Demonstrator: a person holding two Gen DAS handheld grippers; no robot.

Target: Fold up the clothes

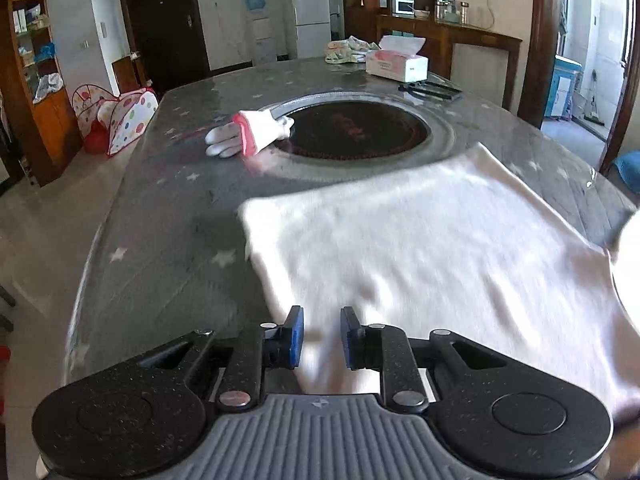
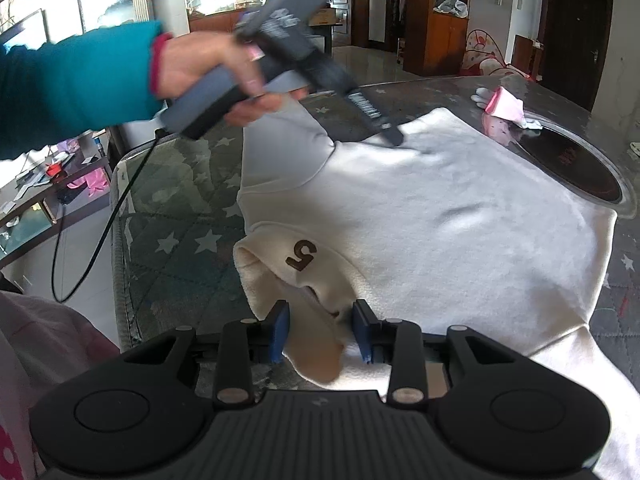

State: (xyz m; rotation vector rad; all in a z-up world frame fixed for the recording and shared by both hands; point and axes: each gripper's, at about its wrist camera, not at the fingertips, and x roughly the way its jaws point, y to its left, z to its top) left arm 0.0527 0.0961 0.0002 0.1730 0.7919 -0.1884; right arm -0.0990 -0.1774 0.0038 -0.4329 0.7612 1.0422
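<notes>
Nearest us, right gripper (image 2: 320, 330) with jaws apart around a cream sleeve cuff, pads not pressing; left gripper (image 1: 322, 338) released over the white fleece sweatshirt (image 2: 440, 216) lying flat on our star-patterned grey table (image 1: 168, 216); beyond, a white-and-pink glove (image 1: 250, 134) beside the round dark inset hotplate (image 1: 356, 130).

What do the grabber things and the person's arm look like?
Each gripper, left and right, is black and speckled, with blue pads and a ribbed grey body. The left one has a grey handle and a black cable. The sleeve is teal with a pink cuff.
</notes>
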